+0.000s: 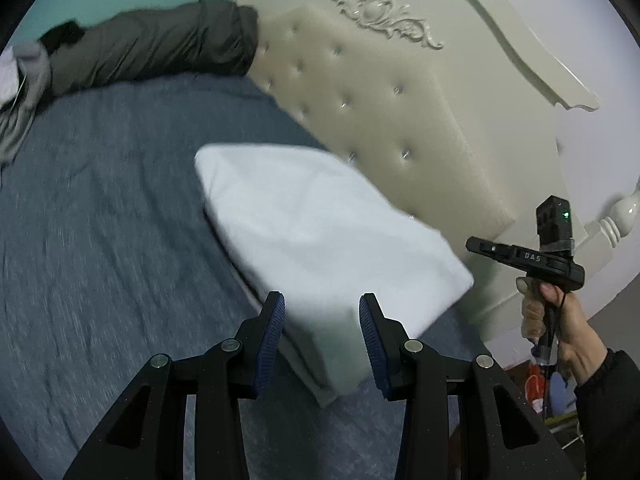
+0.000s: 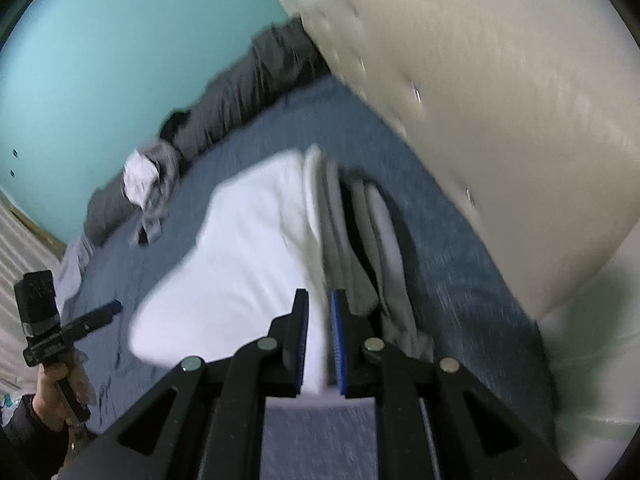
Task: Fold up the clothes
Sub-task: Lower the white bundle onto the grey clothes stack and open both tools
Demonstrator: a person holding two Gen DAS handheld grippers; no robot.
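Right claw [image 2: 319,338] pinching white garment [image 2: 240,248]; left claw [image 1: 322,340] agape.

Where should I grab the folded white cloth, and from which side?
Take the folded white cloth by its thick near edge, coming low from where the open left gripper is. That edge shows the layers stacked, so one pinch would probably catch them all. The far side lies close to the cream tufted headboard, leaving little room.
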